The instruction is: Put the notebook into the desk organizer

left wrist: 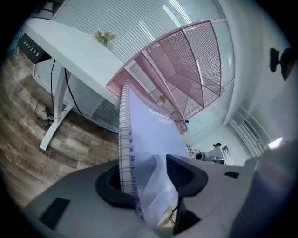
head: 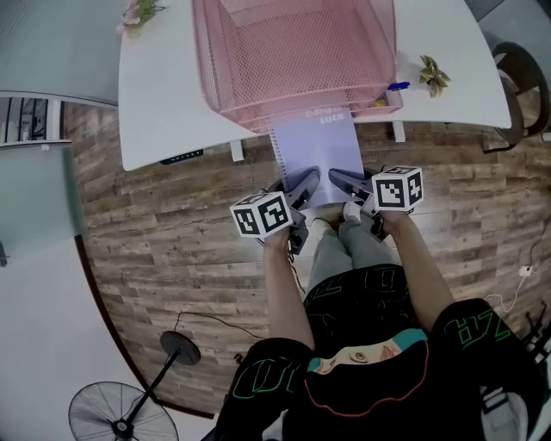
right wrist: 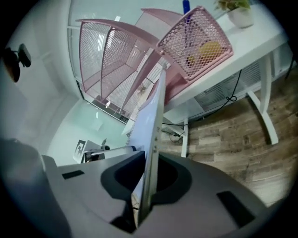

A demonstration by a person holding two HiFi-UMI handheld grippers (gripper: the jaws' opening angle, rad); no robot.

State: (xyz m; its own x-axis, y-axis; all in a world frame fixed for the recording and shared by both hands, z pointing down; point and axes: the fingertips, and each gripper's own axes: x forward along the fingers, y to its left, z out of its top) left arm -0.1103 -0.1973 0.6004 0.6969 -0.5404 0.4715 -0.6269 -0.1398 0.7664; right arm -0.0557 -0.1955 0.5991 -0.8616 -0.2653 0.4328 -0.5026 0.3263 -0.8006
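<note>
From the head view the notebook (head: 314,151) lies flat ahead of me at 12 o'clock. Its far end meets the front lip of the pink mesh organizer (head: 293,52) at the rim of the white desk (head: 164,103), and its near end hangs over the wood floor (head: 172,224).

My left gripper (head: 303,185) is at the notebook's 7 o'clock corner and my right gripper (head: 344,183) at its 5 o'clock corner. Only the gripper views show the jaws. The left ones stand apart, with the spiral binding (left wrist: 125,139) and a loose clear cover between them, seemingly not pinched. The right ones are clamped on the thin opposite edge.

The right gripper view also shows a small mesh basket (right wrist: 195,42) at 1 o'clock, holding a blue pen (right wrist: 186,7), just beside the notebook's far corner. The organizer's tall dividers rise at 11 o'clock. I cannot tell whether the far end is already inside a slot.
</note>
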